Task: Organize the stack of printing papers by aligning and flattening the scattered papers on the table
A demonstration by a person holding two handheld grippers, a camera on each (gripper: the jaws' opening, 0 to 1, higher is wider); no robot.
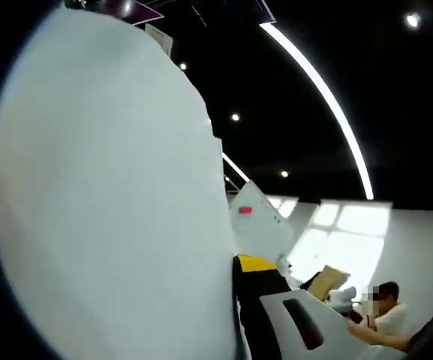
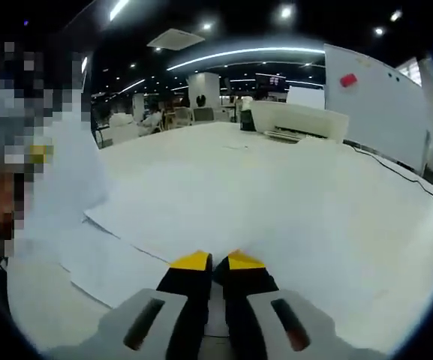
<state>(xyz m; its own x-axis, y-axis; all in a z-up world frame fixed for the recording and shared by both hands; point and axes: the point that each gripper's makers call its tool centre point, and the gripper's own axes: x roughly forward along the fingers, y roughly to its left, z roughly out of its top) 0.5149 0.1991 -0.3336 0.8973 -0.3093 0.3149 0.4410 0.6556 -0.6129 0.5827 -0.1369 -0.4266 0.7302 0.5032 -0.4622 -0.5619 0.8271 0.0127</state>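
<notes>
Right claw [image 2: 214, 260] together on papers [image 2: 201, 202] on table [image 2: 396, 247]; left claw [image 1: 255, 264] apparently clamping a raised sheet [image 1: 103, 195]

Counts by kind. Right gripper view: one tabletop [image 2: 366, 247]; loose sheets of paper [image 2: 193, 206] overlapping on it, at least three distinct edges, exact number indeterminate; one printer [image 2: 299, 120]; one whiteboard [image 2: 374, 97] bearing one red eraser [image 2: 347, 80]. Left gripper view: one large raised sheet [image 1: 103, 202]; one seated person [image 1: 387, 311]; one long ceiling light strip [image 1: 329, 101].
</notes>
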